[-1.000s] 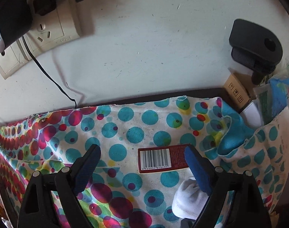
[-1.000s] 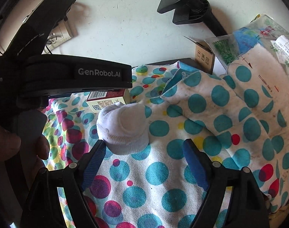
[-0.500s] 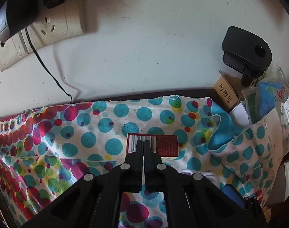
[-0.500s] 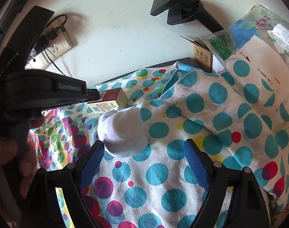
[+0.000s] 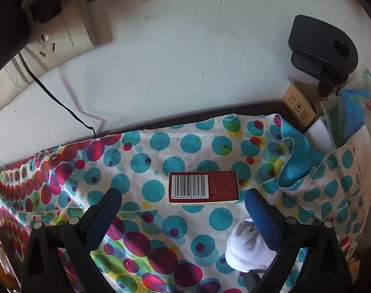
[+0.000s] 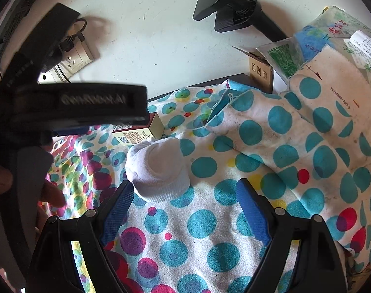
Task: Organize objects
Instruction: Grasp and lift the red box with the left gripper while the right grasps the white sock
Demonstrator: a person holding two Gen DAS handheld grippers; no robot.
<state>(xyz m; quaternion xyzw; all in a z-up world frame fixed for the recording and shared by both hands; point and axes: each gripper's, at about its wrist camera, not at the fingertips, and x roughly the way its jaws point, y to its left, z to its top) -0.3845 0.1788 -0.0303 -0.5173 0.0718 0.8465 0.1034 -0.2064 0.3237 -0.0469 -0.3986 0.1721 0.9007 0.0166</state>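
Observation:
A small red box (image 5: 203,188) with a barcode lies flat on the dotted cloth (image 5: 161,151), just beyond my left gripper (image 5: 183,201), which is open and empty with the box ahead between its fingers. A rolled white sock (image 5: 247,246) lies by the left gripper's right finger. In the right wrist view the sock (image 6: 158,169) sits just ahead of my right gripper (image 6: 185,195), near its left finger; this gripper is open and empty. The box (image 6: 139,131) shows there behind the sock, partly hidden by the left gripper's body (image 6: 70,105).
A white wall with a socket (image 5: 56,39) and cable stands behind the cloth. At the right are a black clamp mount (image 5: 322,51), a small cardboard box (image 5: 299,107), plastic packets (image 6: 307,44) and a folded dotted cloth (image 6: 307,134).
My left gripper was open a second ago, shut half a second ago, and now stands open again, with the red box lying free ahead. The right gripper has barely moved.

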